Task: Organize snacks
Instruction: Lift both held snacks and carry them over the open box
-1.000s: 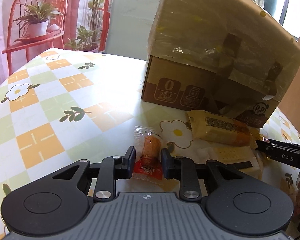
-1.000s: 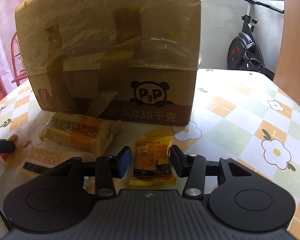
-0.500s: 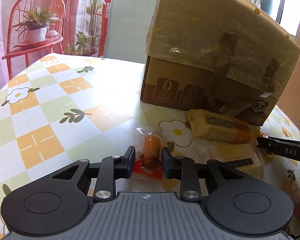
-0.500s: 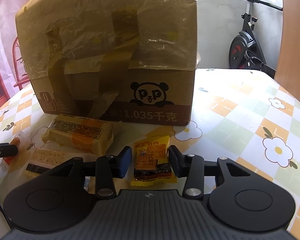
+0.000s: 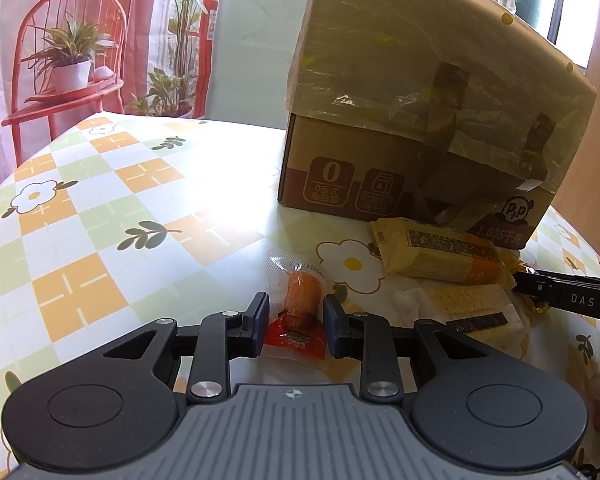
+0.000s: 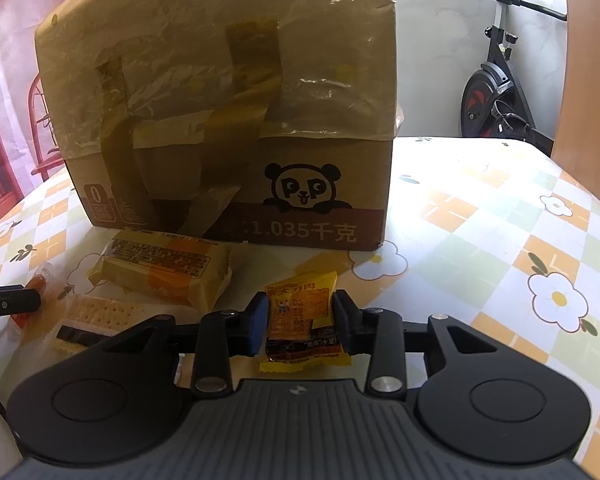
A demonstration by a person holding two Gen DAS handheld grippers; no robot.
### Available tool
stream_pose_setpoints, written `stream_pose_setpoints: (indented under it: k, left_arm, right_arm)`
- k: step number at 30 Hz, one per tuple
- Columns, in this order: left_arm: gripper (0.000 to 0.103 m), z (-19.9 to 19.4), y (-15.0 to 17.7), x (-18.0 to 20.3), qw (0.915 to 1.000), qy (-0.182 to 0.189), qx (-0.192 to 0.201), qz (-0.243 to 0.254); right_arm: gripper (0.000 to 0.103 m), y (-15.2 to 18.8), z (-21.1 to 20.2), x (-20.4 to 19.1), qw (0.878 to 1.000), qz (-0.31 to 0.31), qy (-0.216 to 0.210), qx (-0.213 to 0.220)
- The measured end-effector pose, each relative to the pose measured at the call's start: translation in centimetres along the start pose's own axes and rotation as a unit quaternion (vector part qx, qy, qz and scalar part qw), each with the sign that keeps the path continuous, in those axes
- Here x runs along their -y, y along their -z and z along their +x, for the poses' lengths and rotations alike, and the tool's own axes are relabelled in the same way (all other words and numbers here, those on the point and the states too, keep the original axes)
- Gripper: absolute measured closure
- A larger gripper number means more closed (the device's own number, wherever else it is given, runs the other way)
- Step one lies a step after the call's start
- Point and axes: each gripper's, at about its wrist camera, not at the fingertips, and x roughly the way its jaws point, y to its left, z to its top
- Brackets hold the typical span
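1. Checked tablecloth (image 5: 100,216) with daisy and leaf prints covers the table; every snack lies on it in front of a taped cardboard box (image 6: 236,120) bearing a panda logo.
2. Left gripper (image 5: 296,326): jaws narrow, pads pressed on both sides of a clear-and-red sausage packet (image 5: 298,320), whose far end lies on the cloth.
3. Right gripper (image 6: 300,326): jaws have just been closing around a small yellow snack packet (image 6: 302,320); both pads meet its edges.
4. Between the two grippers lie a yellow wrapped cake (image 5: 436,254), just before the box, and a cracker pack (image 5: 472,308), nearer the cameras.
5. Left background: red chair (image 5: 66,76) holding a potted plant (image 5: 70,62).
6. Right background: exercise bike (image 6: 496,80) against a pale wall.
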Motion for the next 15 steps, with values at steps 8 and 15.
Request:
stream_pose_setpoints:
  k: [8, 15]
  left_arm:
    - [0.074, -0.1, -0.2, -0.2, 1.0, 0.0, -0.004, -0.007]
    - [0.075, -3.5, -4.0, 0.1, 0.998, 0.039, 0.049, -0.004]
  right_arm:
    - [0.069, 0.1, 0.0, -0.1, 1.0, -0.001, 0.001, 0.004]
    - [0.069, -0.4, -2.8, 0.6, 0.998, 0.026, -0.009, 0.061]
